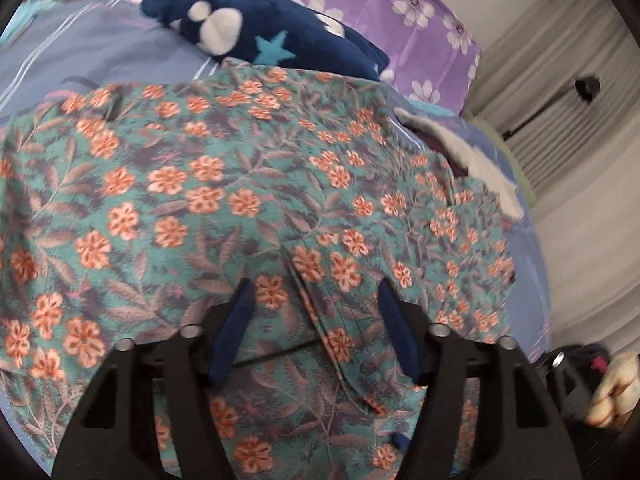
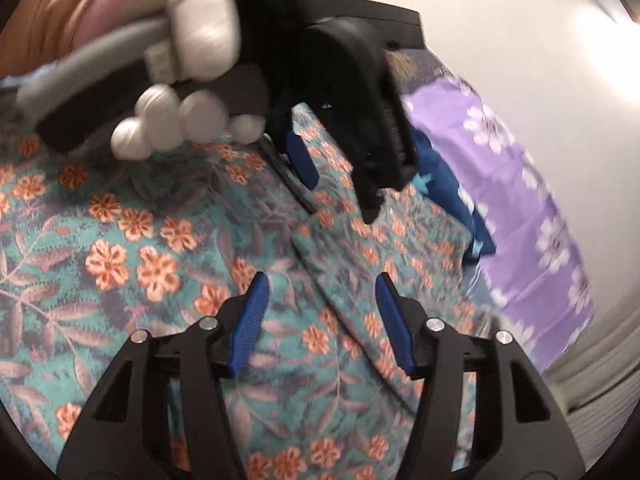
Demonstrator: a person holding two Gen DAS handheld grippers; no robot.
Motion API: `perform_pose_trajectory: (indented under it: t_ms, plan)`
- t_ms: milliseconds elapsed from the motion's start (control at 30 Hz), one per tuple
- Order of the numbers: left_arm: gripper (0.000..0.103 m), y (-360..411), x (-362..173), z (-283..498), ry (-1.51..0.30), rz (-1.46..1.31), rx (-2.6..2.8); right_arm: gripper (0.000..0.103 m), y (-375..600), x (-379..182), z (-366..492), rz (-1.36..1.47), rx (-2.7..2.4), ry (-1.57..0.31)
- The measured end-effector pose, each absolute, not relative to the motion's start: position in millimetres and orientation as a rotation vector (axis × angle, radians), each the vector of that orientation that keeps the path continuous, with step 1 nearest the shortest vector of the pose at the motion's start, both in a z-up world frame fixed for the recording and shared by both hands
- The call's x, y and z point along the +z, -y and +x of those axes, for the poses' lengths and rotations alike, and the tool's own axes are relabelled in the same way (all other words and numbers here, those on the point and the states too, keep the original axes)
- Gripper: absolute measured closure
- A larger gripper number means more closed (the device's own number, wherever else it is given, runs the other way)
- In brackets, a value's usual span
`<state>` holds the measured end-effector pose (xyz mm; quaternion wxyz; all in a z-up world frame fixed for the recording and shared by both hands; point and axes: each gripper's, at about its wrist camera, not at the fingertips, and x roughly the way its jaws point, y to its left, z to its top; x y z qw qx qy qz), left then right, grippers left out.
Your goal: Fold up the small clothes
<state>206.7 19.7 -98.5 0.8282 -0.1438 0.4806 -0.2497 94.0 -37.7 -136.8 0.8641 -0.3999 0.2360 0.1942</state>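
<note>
The left gripper (image 1: 314, 292) had black triangular arms with cut-out windows, silver round pins at the joints and dark blue ribbed pads (image 1: 234, 328); the right gripper (image 2: 318, 284) matched it — brighter blue pads (image 2: 250, 322); at eleven o'clock in the right wrist view, a white-gloved hand (image 2: 188, 60) showed a grey cable and a tan sleeve.
</note>
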Motion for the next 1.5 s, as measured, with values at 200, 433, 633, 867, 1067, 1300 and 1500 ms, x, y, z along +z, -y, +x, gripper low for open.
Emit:
perform_pose_trajectory:
  t_ms: [200,433,633,867,1067,1300,1500]
  plan:
    - [0.101,12,-64,200,-0.945,-0.193,-0.590,0.040,89,-110,105,-0.515,0.349,-0.625]
    - [0.101,-29,54,183,-0.637,-0.141,-0.513,0.039,167,-117,119,-0.146,0.239,-0.794]
    - [0.101,-85,48,194,-0.673,-0.088,-0.330,0.038,193,-131,129,0.021,0.205,-0.856]
    - [0.100,-121,-20,215,-0.836,-0.070,-0.157,0.036,185,-130,129,-0.030,0.187,-0.857]
    - [0.096,-130,-49,211,-0.867,-0.060,-0.087,0.036,187,-130,127,-0.029,0.187,-0.861]
    - [0.073,-105,-94,207,-0.929,0.074,-0.093,0.036,187,-130,129,-0.028,0.188,-0.863]
    - [0.072,-96,-89,196,-0.883,0.194,-0.077,0.047,194,-120,129,0.018,0.210,-0.880]
